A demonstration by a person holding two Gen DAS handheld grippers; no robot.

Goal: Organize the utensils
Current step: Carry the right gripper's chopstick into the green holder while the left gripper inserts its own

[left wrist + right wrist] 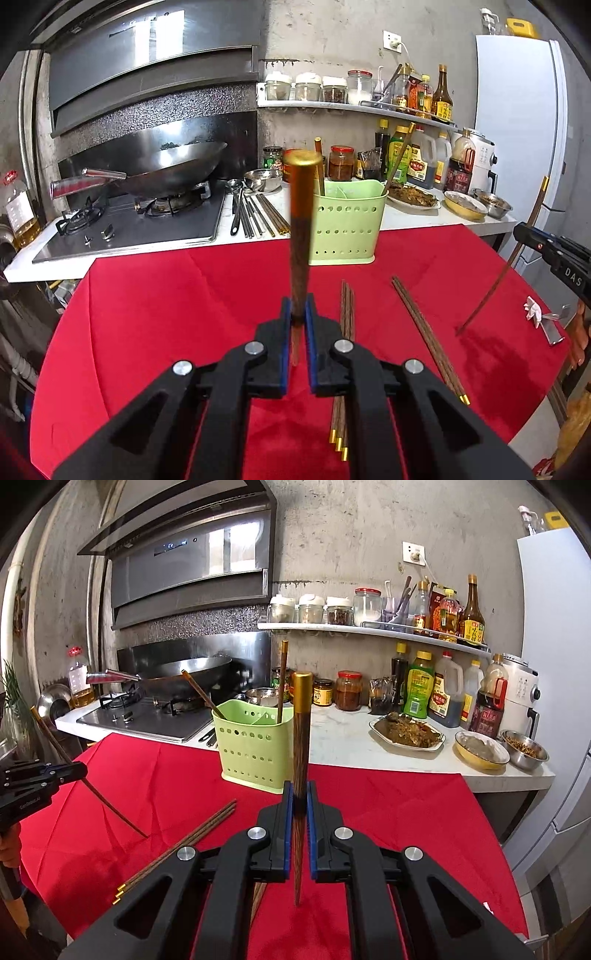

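My left gripper (298, 308) is shut on a brown wooden chopstick (300, 236) with a gold cap, held upright above the red cloth. My right gripper (300, 794) is shut on a like chopstick (301, 746), also upright. A green perforated utensil holder (345, 223) stands at the far edge of the cloth, with two chopsticks in it; it also shows in the right wrist view (253, 744). Several chopsticks (346, 314) lie on the cloth right of my left gripper, and a pair (424, 332) lies farther right. The right gripper (554, 254) shows at the right edge, the left gripper (44, 775) at the left edge.
A red cloth (166, 314) covers the table. Behind it a white counter (406, 218) holds dishes of food, bottles and jars. A wok (173, 166) sits on the gas stove, with metal chopsticks and spoons (255, 214) beside it. A fridge (517, 122) stands at right.
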